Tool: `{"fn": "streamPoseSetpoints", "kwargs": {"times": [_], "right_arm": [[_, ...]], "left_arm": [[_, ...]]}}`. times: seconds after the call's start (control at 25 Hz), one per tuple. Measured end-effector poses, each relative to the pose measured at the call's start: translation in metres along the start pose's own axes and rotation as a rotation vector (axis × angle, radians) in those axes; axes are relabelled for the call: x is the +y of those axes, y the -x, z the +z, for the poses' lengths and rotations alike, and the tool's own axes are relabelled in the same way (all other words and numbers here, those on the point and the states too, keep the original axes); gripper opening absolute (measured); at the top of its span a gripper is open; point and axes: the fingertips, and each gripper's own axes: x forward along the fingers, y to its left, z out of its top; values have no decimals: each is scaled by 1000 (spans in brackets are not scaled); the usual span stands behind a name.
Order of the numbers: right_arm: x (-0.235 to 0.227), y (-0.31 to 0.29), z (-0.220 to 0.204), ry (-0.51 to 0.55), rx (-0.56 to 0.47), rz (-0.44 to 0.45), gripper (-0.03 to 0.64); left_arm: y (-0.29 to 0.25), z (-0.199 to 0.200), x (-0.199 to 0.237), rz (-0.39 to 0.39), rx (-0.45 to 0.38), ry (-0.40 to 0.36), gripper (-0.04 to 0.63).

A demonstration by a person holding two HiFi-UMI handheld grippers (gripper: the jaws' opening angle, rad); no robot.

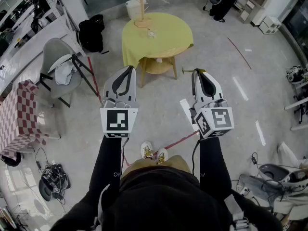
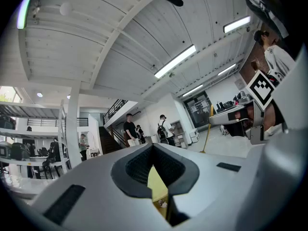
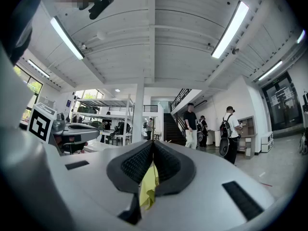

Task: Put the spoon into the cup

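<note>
Your left tongs (image 1: 130, 68) and your right tongs (image 1: 197, 71) are both pointing level and forward over the grey floor (image 1: 231, 85). Each pair is sitting closed with nothing clamped. In the left gripper view the left tongs (image 2: 153, 146) are meeting at the tips, and in the right gripper view the right tongs (image 3: 153, 142) are doing the same. The yellow showing below each pair's pads is only cloth seen through the gap. Everything you are after is lying straight ahead and well apart from both pairs, on the round yellow-clothed tabletop (image 1: 171, 42). A light wooden peg stand (image 1: 141, 9) is standing at its far edge. Just in front of that stand a small pale thing (image 1: 150, 32) is sitting on the cloth, probably the cup or the spoon beside it. It is too small for you to tell which, and the spoon's long axis is not showing at all. That spot is lying slightly closer to the line of your left tongs than your right, so you are probably looking at a walk forward before either pair is opening.
</note>
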Motion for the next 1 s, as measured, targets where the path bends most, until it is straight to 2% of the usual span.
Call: {"fn": "streamPoseSetpoints", "kwargs": {"times": [0.36, 0.64, 1.0], "right_arm": [[-3, 12, -1, -2, -5, 22, 29], [-7, 22, 0, -53, -21, 27, 29], [1, 12, -1, -52, -39, 74, 30]], "left_arm": [[5, 7, -18, -10, 1, -2, 14], [16, 13, -28, 5, 7, -24, 14], [17, 15, -20, 39, 0, -49, 14]]}}
